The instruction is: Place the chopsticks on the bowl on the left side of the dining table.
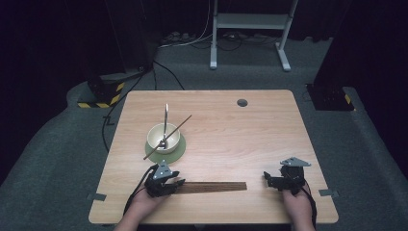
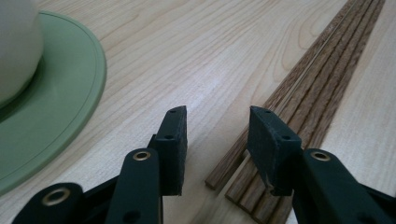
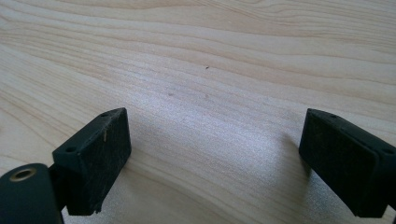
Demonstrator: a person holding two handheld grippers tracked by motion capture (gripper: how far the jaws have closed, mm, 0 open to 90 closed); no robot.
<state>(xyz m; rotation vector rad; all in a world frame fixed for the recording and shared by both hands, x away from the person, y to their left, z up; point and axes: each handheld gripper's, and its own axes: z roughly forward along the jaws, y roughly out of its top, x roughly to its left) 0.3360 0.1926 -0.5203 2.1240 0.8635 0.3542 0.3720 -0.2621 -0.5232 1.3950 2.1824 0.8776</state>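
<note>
Two grippers rest low at the near edge of the wooden table point(image 1: 231, 130) in the high view; the left gripper point(image 1: 179, 183) sits at the left end of a dark slatted wooden mat point(image 1: 211, 186), while the right gripper point(image 1: 267, 179) lies well apart to the right on bare wood; farther back a cream bowl point(image 1: 163, 137) stands on a green plate point(image 1: 166, 153), with a metal spoon point(image 1: 165, 120) and a thin dark stick point(image 1: 168, 137) leaning in it. In the left gripper view the left gripper point(image 2: 217, 140) has its jaws partly apart, gripping nothing; the right-hand jaw hangs over the mat's near end point(image 2: 299, 98), whether touching I cannot tell, and the left-hand one over bare table; the plate's rim point(image 2: 70, 102) curves at the left. In the right gripper view the right gripper point(image 3: 215, 158) has its jaws spread wide, empty, just above the wood grain point(image 3: 210, 60).
</note>
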